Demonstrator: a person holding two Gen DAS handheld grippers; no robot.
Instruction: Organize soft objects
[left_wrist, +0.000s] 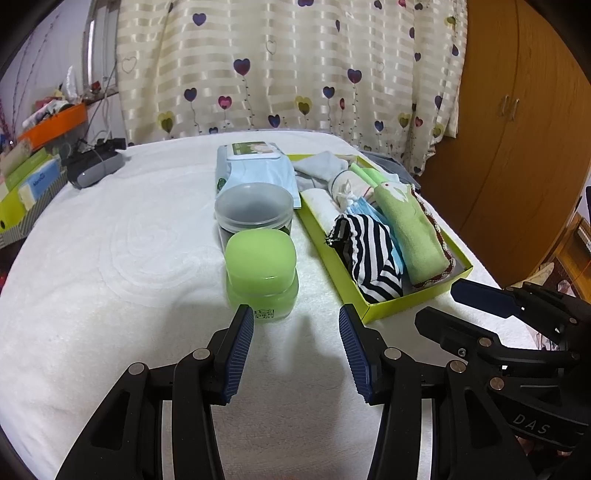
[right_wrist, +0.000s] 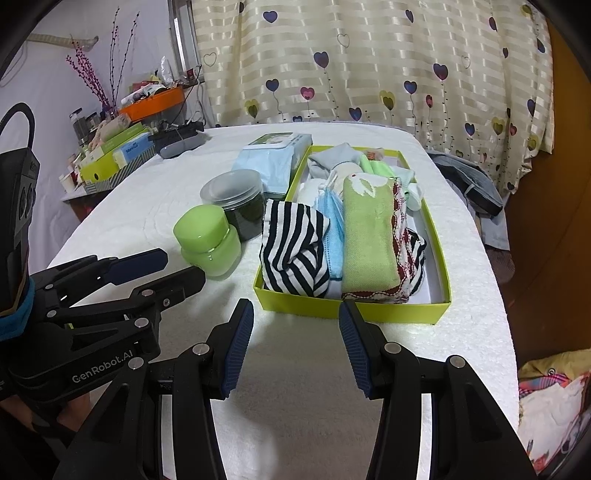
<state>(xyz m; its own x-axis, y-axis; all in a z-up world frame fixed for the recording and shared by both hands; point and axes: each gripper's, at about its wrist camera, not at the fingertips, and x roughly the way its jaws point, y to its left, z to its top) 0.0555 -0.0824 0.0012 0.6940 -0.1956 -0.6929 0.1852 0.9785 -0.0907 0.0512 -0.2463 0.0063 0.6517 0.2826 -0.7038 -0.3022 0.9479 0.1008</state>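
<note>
- My left gripper (left_wrist: 296, 345) has its jaws spread wide with nothing between them, hovering low over the bed just short of the green jar (left_wrist: 261, 275).
- My right gripper (right_wrist: 296, 343) is likewise spread and empty, aimed at the near wall of the box (right_wrist: 354, 312).
- The soft things sit packed in that yellow-green box: a striped cloth (right_wrist: 293, 251) at the near left, a blue mask (right_wrist: 334, 236) beside it, a green towel (right_wrist: 369, 243) along the middle, with paler socks (right_wrist: 332, 158) bunched at the far end.
- I judge all of these light, limp and compressible; they will sag and may drag a neighbour out with them. I would pinch a folded edge or a thick roll, not a flat face.
- The striped cloth rises above the box rim, so its top fold looks the easiest hold.
- The mask is thin and wedged between striped cloth and towel; harder to pick cleanly.
- Left of the box stand the green jar, a clear tub (right_wrist: 236, 201) and a wipes pack (right_wrist: 273, 155), all rigid or semi-rigid, and close enough to knock.
- The surface is a white quilted cover (left_wrist: 110, 258), soft and yielding, so the light box may slide or tip if pushed.
- Behind it hangs a heart-print curtain (left_wrist: 295, 66); a cluttered shelf is to the left, a wooden wardrobe (left_wrist: 517, 129) to the right.
</note>
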